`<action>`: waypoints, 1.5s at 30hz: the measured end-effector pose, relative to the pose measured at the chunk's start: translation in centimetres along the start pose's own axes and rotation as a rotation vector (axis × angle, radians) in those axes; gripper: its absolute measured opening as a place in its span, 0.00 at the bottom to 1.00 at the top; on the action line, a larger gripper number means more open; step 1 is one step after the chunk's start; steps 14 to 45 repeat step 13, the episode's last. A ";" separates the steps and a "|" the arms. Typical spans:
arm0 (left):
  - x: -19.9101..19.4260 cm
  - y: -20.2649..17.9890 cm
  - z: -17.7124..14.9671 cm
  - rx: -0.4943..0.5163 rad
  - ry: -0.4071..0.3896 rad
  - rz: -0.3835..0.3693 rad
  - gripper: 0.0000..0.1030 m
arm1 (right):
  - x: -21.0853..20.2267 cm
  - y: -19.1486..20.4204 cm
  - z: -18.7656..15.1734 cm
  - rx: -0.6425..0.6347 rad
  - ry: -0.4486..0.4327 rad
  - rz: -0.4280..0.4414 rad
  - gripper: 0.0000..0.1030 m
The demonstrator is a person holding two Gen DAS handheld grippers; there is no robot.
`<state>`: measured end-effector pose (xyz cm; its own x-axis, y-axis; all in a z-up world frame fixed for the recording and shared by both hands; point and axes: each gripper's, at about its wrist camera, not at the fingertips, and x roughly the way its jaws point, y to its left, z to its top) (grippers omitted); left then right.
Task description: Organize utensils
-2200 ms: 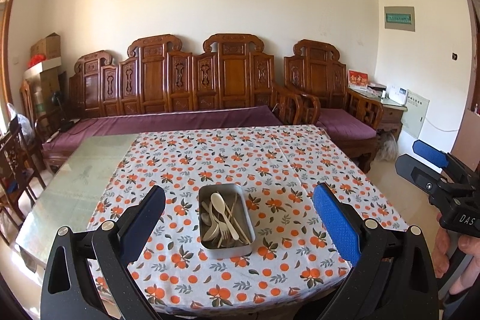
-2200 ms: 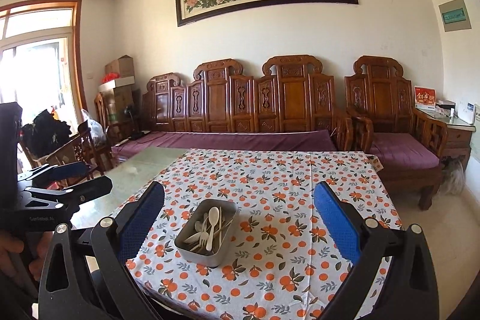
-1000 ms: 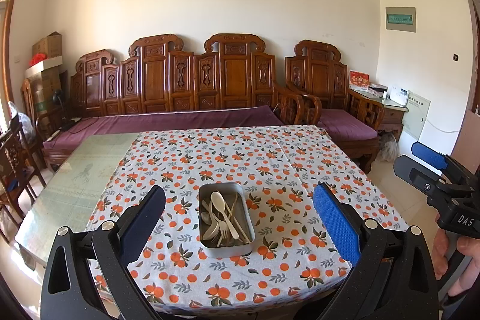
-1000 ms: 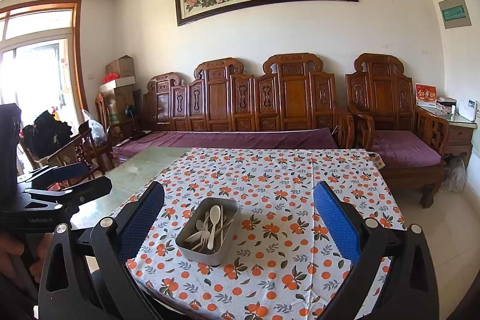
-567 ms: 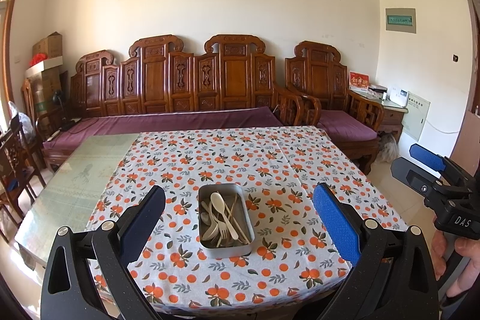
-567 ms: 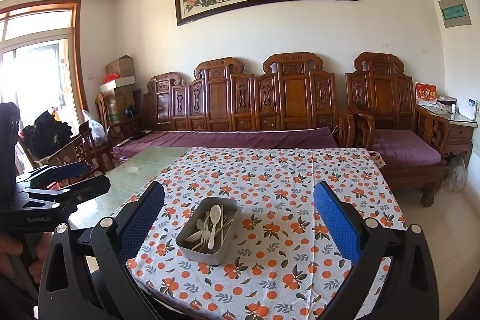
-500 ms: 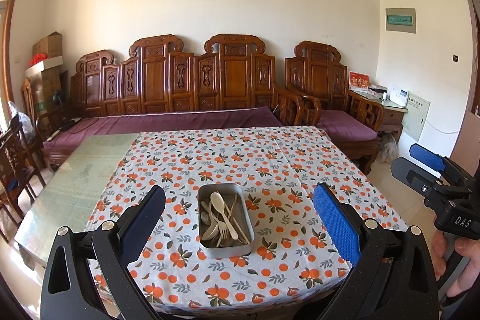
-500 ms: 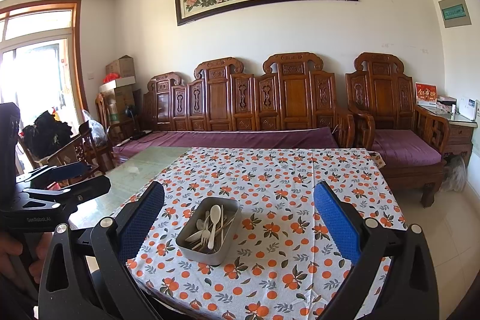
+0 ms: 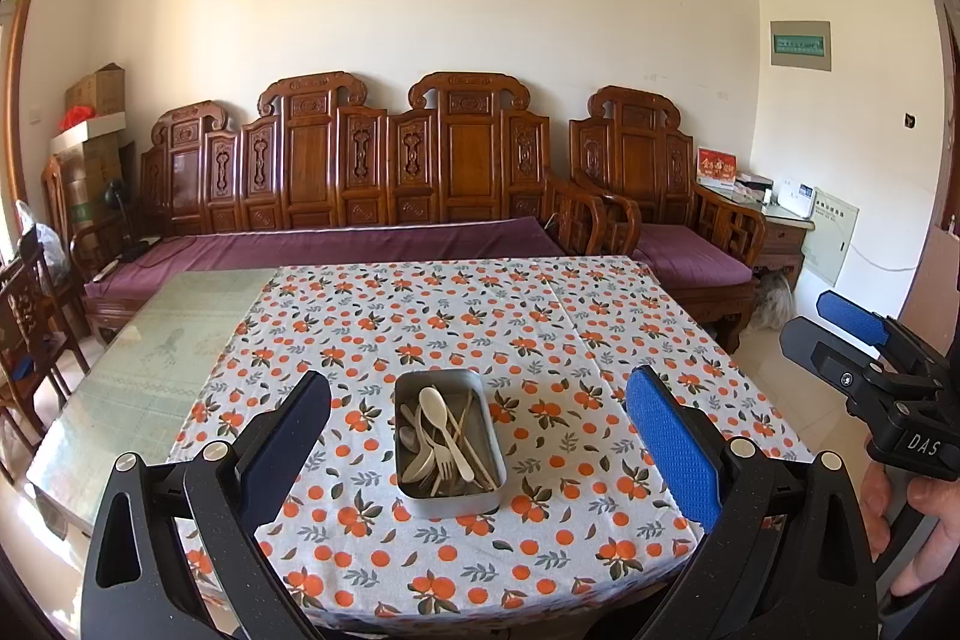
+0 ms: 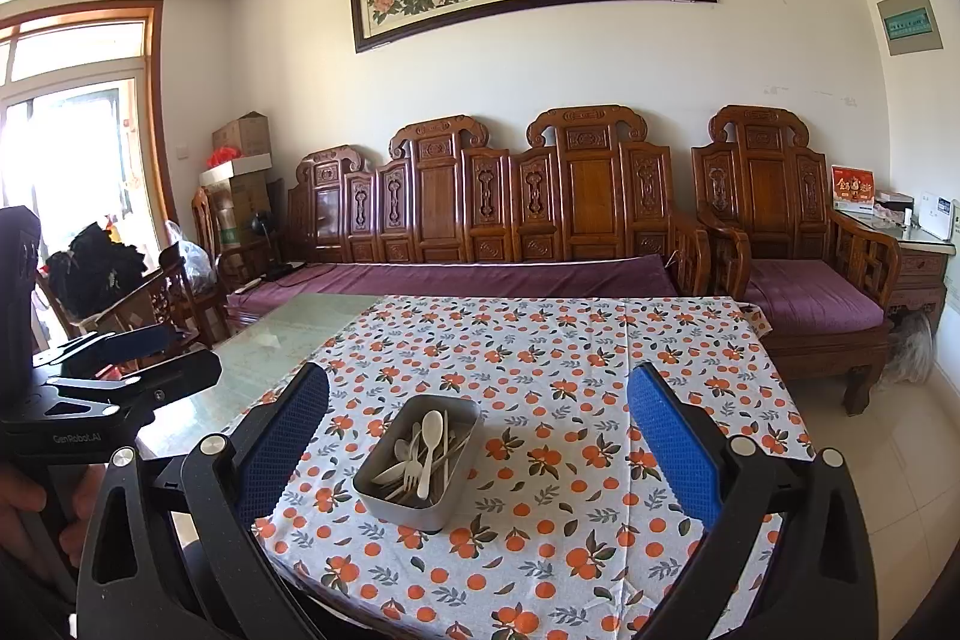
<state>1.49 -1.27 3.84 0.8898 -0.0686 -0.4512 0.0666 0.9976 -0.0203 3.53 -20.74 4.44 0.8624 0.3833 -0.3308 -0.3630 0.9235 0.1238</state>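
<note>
A grey metal tin (image 9: 480, 499) (image 10: 396, 505) sits near the front of a table covered with an orange-patterned cloth (image 9: 420, 316) (image 10: 570, 340). Inside it lie mixed utensils: a cream spoon (image 9: 437, 409) (image 10: 431, 430), a fork (image 9: 444, 457) (image 10: 411, 472) and chopsticks (image 9: 474, 436). My left gripper (image 9: 477, 436) is open, held back from the table edge with the tin between its fingers in view. My right gripper (image 10: 477, 436) is open too, set to the tin's right. Each gripper shows at the edge of the other's view, the left gripper (image 10: 138, 346) and the right gripper (image 9: 852, 328).
A bare glass tabletop (image 9: 150, 358) lies left of the cloth. A carved wooden sofa (image 9: 390, 196) with purple cushions stands behind the table, an armchair (image 9: 660, 208) at its right. Wooden chairs (image 9: 30, 316) and boxes (image 9: 90, 124) crowd the left side. A hand (image 9: 924, 520) holds the right gripper.
Both grippers have stayed nearly still. The right gripper has drifted very slightly left and down in the left wrist view. The tin and utensils have not moved.
</note>
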 end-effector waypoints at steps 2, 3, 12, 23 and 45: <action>0.0 0.0 0.0 0.001 0.000 0.001 0.92 | 0.0 0.0 0.0 0.001 0.001 0.001 0.97; 0.0 0.0 0.0 0.002 0.001 0.002 0.92 | 0.0 0.0 0.0 0.001 0.001 0.001 0.97; -0.1 -0.2 0.1 0.001 -0.004 0.008 0.92 | 0.1 0.0 -0.1 0.002 -0.001 0.001 0.97; -0.1 -0.2 0.1 0.001 -0.004 0.010 0.92 | 0.0 0.0 0.0 0.002 0.000 0.001 0.97; -0.1 -0.2 0.1 0.001 -0.004 0.010 0.92 | 0.0 0.0 0.0 0.002 0.000 0.001 0.97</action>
